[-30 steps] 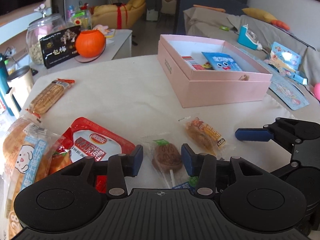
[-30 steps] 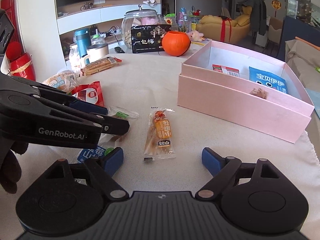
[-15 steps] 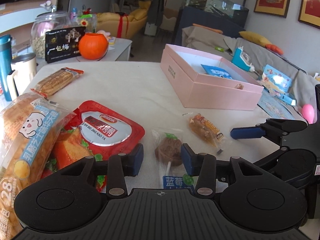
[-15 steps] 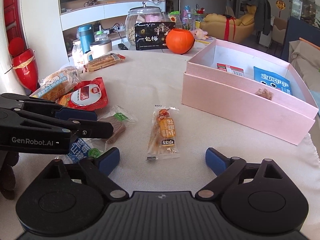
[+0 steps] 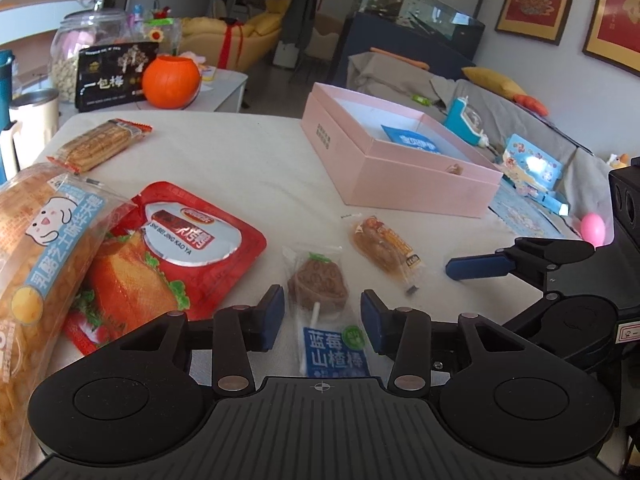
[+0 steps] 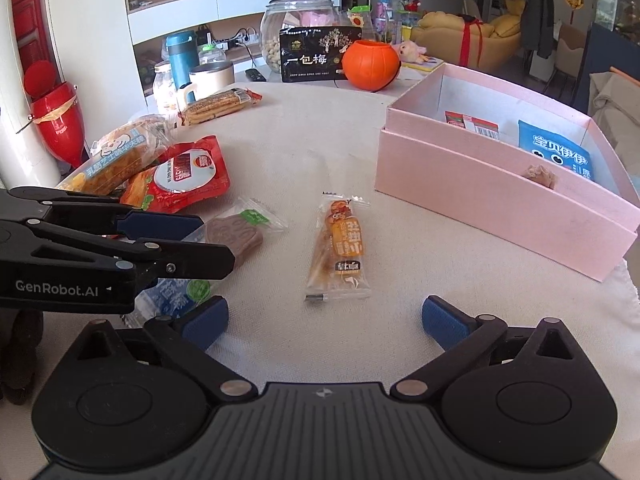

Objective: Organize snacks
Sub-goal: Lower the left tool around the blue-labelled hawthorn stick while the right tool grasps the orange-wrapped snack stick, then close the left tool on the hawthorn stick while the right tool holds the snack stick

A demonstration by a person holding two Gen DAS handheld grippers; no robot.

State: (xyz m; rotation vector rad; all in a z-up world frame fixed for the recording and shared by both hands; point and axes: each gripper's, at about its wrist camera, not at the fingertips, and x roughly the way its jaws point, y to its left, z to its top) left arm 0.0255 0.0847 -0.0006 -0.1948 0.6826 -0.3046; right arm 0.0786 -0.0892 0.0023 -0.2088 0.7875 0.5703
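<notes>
The pink cardboard box [image 6: 500,184] sits lidless on the cloth-covered desk [image 5: 224,160], a rigid rectangle with matte walls. Inside it lie a glossy blue packet [image 6: 556,154], a small red-and-white packet [image 6: 472,124] and a crumpled brown wrapped sweet [image 6: 540,174] against the near wall.

Just in front of the box, a slim clear-film pastry packet [image 6: 340,248] with orange print lies flat on the cloth. Farther from the box, a brown scalloped lollipop [image 5: 318,286] on a white stick lies in a crinkly clear wrapper with a blue label. Beyond that, away from the box, are a shiny red foil pouch [image 5: 176,248], a bulky bread bag [image 5: 36,256] and a long ribbed biscuit pack [image 5: 98,144].

The left gripper [image 5: 322,316] is released, its blue padded fingers [image 5: 272,314] straddling the lollipop without pinching it. The right gripper [image 6: 324,318] is spread wide, low over the cloth, the pastry packet lying ahead of its gap.
</notes>
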